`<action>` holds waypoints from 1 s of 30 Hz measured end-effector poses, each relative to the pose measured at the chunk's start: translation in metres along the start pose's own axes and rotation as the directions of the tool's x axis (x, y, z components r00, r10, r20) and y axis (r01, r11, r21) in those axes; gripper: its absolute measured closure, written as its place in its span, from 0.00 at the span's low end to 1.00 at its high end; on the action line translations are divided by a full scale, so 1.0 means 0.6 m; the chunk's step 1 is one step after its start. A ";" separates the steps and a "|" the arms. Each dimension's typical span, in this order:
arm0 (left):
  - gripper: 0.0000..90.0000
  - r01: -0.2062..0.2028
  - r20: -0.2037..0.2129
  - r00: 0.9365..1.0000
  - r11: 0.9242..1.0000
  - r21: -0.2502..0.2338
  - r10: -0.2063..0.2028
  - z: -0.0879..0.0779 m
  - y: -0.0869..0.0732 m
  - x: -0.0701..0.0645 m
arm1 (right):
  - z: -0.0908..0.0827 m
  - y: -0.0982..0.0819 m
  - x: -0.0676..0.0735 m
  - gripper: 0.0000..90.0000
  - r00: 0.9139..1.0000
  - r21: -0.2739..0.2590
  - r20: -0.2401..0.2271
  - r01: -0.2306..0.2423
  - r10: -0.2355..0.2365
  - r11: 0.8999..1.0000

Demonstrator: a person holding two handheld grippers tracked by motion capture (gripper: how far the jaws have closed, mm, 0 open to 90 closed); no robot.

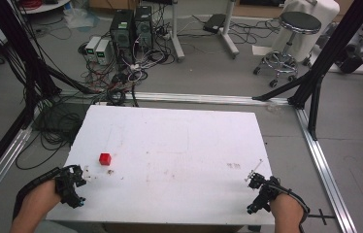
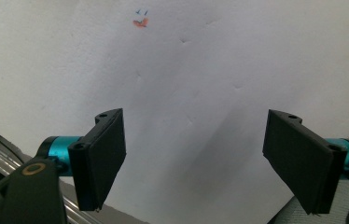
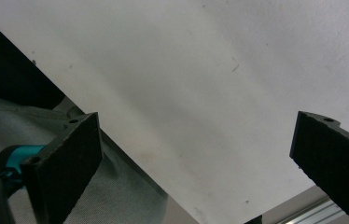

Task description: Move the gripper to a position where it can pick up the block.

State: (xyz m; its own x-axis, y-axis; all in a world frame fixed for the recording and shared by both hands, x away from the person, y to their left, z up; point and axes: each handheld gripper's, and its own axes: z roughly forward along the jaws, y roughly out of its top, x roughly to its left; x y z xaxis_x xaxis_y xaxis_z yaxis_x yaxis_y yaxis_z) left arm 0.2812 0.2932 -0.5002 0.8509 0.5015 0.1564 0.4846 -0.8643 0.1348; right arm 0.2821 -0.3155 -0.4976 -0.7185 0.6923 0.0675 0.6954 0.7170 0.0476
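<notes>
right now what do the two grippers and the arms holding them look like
Both grippers are black. The left gripper and right gripper each trail a black cable back along the forearm. Up close, the fingers are flat black rectangular pads, each with a screw hole near its top edge, mounted on teal metal cylinders. The right gripper's fingers look the same, with a finely textured face. The forearms are bare.

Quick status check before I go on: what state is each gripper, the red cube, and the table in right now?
left gripper: open, jaws wide apart, nothing between them, at the table's near left corner.
right gripper: open, jaws wide apart, nothing between them, over the table's near right edge.
red cube: resting on the table, free, apart from both grippers, nearer the left one.
white table: bare but for the cube, with faint smudges and marks.
</notes>
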 end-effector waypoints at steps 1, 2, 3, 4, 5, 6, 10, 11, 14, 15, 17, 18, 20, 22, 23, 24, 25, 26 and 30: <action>0.24 0.000 0.000 1.000 1.000 0.000 0.000 0.000 0.000 0.000 | 0.000 0.000 0.000 0.02 1.000 0.001 0.003 0.001 -0.001 1.000; 0.24 0.000 0.001 1.000 1.000 0.000 0.000 0.000 0.000 0.000 | 0.000 -0.001 -0.001 0.02 1.000 0.001 0.004 0.002 -0.002 1.000; 0.24 0.000 0.001 1.000 1.000 0.000 0.000 0.000 0.000 0.000 | 0.000 -0.001 -0.001 0.02 1.000 0.001 0.004 0.002 -0.002 1.000; 0.24 -0.006 0.003 1.000 1.000 0.006 0.006 -0.001 -0.001 0.001 | 0.001 -0.001 -0.002 0.02 1.000 0.002 0.000 0.002 -0.002 1.000; 0.24 -0.006 0.003 1.000 1.000 0.006 0.006 -0.001 -0.001 0.001 | 0.001 -0.001 -0.002 0.02 1.000 0.002 0.000 0.002 -0.002 1.000; 0.24 -0.001 0.004 1.000 1.000 0.010 0.001 0.000 -0.001 0.000 | 0.001 -0.001 -0.001 0.02 1.000 0.002 -0.001 0.000 0.000 1.000; 0.24 -0.005 0.007 1.000 1.000 0.008 0.005 0.001 0.000 0.000 | 0.000 0.000 -0.001 0.02 1.000 0.000 -0.004 0.000 0.000 1.000; 0.24 -0.005 0.007 1.000 1.000 0.008 0.005 0.001 0.000 0.000 | 0.000 0.000 -0.001 0.02 1.000 0.000 -0.004 0.000 0.000 1.000; 0.24 -0.006 0.003 1.000 1.000 0.002 0.006 0.002 0.000 -0.001 | 0.001 -0.001 -0.002 0.02 1.000 -0.006 -0.002 0.001 -0.001 1.000; 0.24 -0.007 0.004 1.000 1.000 0.000 0.007 0.001 0.000 0.000 | 0.001 -0.001 -0.002 0.02 1.000 -0.007 -0.002 0.000 0.000 1.000; 0.24 -0.008 0.005 1.000 1.000 0.000 0.008 0.000 0.000 0.000 | 0.000 0.000 -0.001 0.02 1.000 -0.002 -0.004 0.004 -0.004 1.000; 0.24 -0.013 0.004 1.000 1.000 -0.001 0.013 -0.001 0.000 0.001 | 0.001 0.000 -0.001 0.02 1.000 -0.008 -0.007 0.008 -0.008 1.000; 0.24 -0.017 0.006 1.000 1.000 -0.004 0.017 -0.004 -0.001 0.004 | 0.001 0.001 0.001 0.02 1.000 -0.007 -0.002 0.007 -0.007 1.000; 0.24 -0.028 -0.007 1.000 1.000 0.004 0.028 -0.007 0.000 0.010 | 0.002 0.002 0.002 0.02 1.000 -0.001 -0.008 0.007 -0.007 1.000; 0.24 -0.028 -0.007 1.000 1.000 0.004 0.028 -0.007 0.000 0.010 | 0.003 0.002 0.002 0.02 1.000 -0.003 -0.008 0.010 -0.010 1.000; 0.24 -0.035 -0.013 0.999 0.999 -0.001 0.035 -0.010 0.003 0.014 | 0.004 0.003 0.001 0.02 1.000 -0.005 -0.009 0.016 -0.016 1.000; 0.24 -0.035 -0.013 0.999 0.999 -0.001 0.035 -0.010 0.003 0.014 | 0.004 0.003 0.001 0.02 1.000 -0.005 -0.009 0.016 -0.016 1.000; 0.24 -0.050 -0.014 0.999 0.999 0.003 0.050 -0.009 0.007 0.018 | 0.005 0.003 0.002 0.02 1.000 -0.002 -0.010 0.011 -0.011 1.000; 0.24 -0.087 0.002 0.996 0.996 -0.005 0.087 -0.009 0.016 0.028 | 0.005 0.002 0.000 0.02 1.000 -0.006 -0.011 0.014 -0.014 1.000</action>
State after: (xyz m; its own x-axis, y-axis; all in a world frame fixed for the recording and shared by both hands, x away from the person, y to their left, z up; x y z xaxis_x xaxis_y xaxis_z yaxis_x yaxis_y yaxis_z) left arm 0.2988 0.2934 -0.4909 0.8905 0.4240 0.1653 0.4075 -0.9046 0.1251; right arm 0.2829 -0.3143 -0.5007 -0.7280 0.6812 0.0778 0.6853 0.7262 0.0540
